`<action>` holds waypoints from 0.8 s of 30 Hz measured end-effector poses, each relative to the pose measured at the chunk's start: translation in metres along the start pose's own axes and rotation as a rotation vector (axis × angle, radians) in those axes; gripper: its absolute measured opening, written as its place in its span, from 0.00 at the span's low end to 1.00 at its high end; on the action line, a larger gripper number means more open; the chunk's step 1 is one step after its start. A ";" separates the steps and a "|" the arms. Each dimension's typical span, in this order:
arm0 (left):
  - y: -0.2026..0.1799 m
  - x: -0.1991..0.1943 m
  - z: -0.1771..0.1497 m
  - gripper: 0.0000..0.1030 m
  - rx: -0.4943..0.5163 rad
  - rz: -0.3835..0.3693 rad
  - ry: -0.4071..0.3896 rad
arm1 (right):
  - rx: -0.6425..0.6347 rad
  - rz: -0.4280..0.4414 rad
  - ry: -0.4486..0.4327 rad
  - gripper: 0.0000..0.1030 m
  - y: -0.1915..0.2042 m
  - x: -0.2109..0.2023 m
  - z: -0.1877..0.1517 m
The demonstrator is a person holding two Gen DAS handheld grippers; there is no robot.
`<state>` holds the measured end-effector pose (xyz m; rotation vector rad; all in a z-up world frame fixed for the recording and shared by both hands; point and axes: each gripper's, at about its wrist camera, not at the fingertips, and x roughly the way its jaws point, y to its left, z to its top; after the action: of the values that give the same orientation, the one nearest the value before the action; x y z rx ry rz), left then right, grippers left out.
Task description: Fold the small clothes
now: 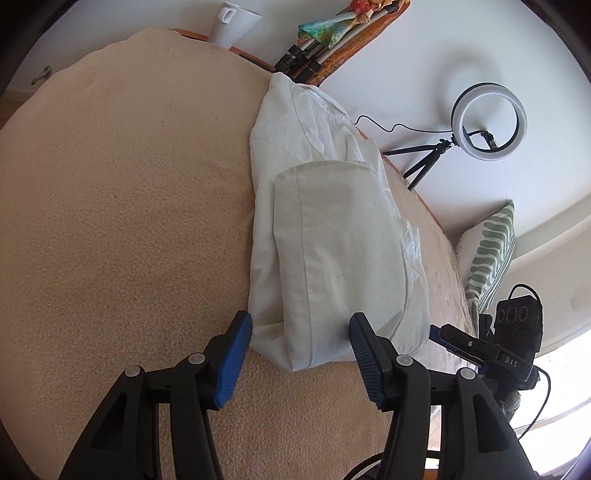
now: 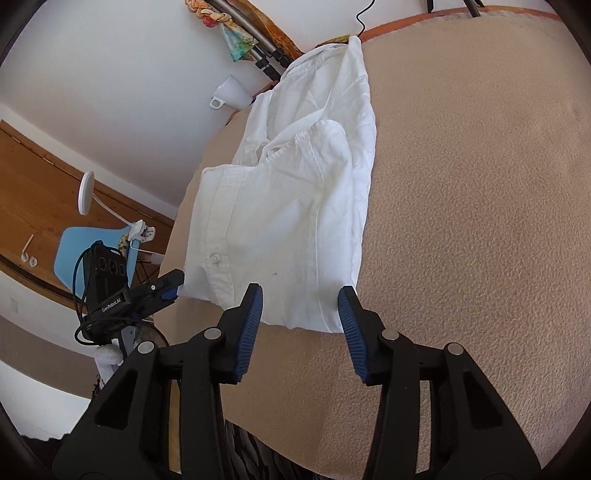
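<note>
A white button shirt lies partly folded on the beige cloth-covered table, its near end doubled over. My left gripper is open, its blue pads straddling the shirt's near edge just above it. In the right wrist view the same shirt shows a placket and a button. My right gripper is open, pads either side of the near hem. The right gripper shows in the left wrist view beside the shirt; the left gripper shows in the right wrist view at the shirt's corner.
A white mug stands at the table's far edge. A ring light on a tripod and a striped cushion lie beyond the right edge. A blue chair and a white lamp are off the other side.
</note>
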<state>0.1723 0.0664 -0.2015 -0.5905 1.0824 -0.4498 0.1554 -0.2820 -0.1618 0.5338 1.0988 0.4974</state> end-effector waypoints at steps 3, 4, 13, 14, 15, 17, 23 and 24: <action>0.002 0.001 0.000 0.51 -0.031 -0.029 -0.006 | 0.002 -0.032 0.012 0.45 -0.002 0.008 0.003; 0.000 0.001 0.001 0.44 -0.030 -0.032 -0.009 | 0.008 -0.024 0.016 0.41 -0.003 0.010 0.003; -0.027 -0.011 -0.003 0.06 0.168 0.094 -0.142 | -0.004 -0.018 -0.008 0.07 -0.003 -0.003 -0.002; -0.016 -0.003 -0.001 0.04 0.120 0.086 -0.107 | -0.009 -0.030 -0.004 0.07 -0.003 -0.001 -0.003; -0.005 0.003 -0.001 0.04 0.073 0.080 -0.092 | -0.006 -0.046 0.009 0.06 -0.005 0.003 -0.004; 0.004 0.005 -0.001 0.04 0.044 0.064 -0.097 | 0.008 -0.060 0.025 0.06 -0.009 0.010 -0.005; -0.011 0.002 0.000 0.19 0.163 0.164 -0.114 | 0.003 -0.083 0.034 0.04 -0.012 0.012 -0.004; -0.012 -0.003 0.000 0.23 0.170 0.173 -0.124 | -0.010 -0.102 0.032 0.05 -0.009 0.010 -0.003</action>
<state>0.1706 0.0597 -0.1918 -0.3661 0.9565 -0.3456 0.1570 -0.2820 -0.1751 0.4601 1.1474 0.4233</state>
